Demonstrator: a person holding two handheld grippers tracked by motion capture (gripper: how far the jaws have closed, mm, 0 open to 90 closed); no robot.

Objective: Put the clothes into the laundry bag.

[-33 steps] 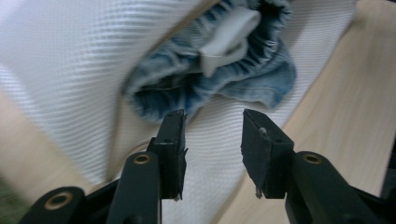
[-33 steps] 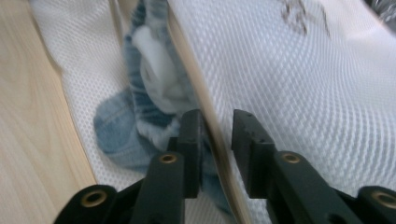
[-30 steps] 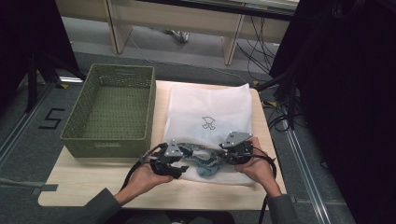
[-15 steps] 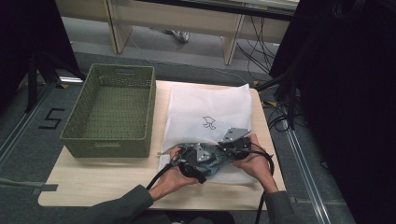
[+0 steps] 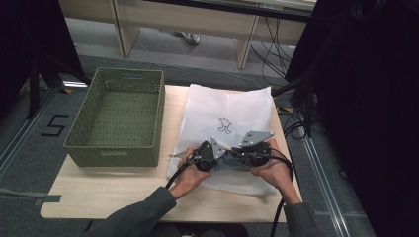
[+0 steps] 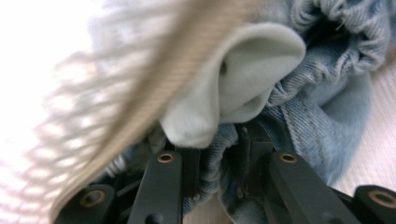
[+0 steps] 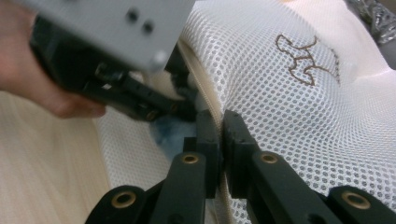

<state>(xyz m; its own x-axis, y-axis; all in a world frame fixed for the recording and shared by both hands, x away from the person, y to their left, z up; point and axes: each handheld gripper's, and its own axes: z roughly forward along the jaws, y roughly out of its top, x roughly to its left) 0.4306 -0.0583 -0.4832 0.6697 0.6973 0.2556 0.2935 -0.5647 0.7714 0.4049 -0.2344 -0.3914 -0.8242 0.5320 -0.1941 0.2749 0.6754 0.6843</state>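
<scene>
Jaws, right gripper point(image 7: 219, 140): pressed together on the mesh bag's point(image 5: 232, 111) opening rim.
Jaws, left gripper point(image 6: 224, 154): pinching the denim garment point(image 6: 322, 107) at the bag's mouth.
Progress: judged midway; denim partly past the rim, the rest not yet in.
Bag: flat on the tabletop's point(image 5: 99, 192) right half, long axis near-to-far, mouth toward the near edge.
Basket point(image 5: 118, 116): left side.

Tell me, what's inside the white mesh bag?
Blue denim cloth with a pale lining sits at the mesh bag's opening, pushed in by the left gripper. The right gripper pinches the bag's edge. The mesh hides whatever lies deeper inside.
</scene>
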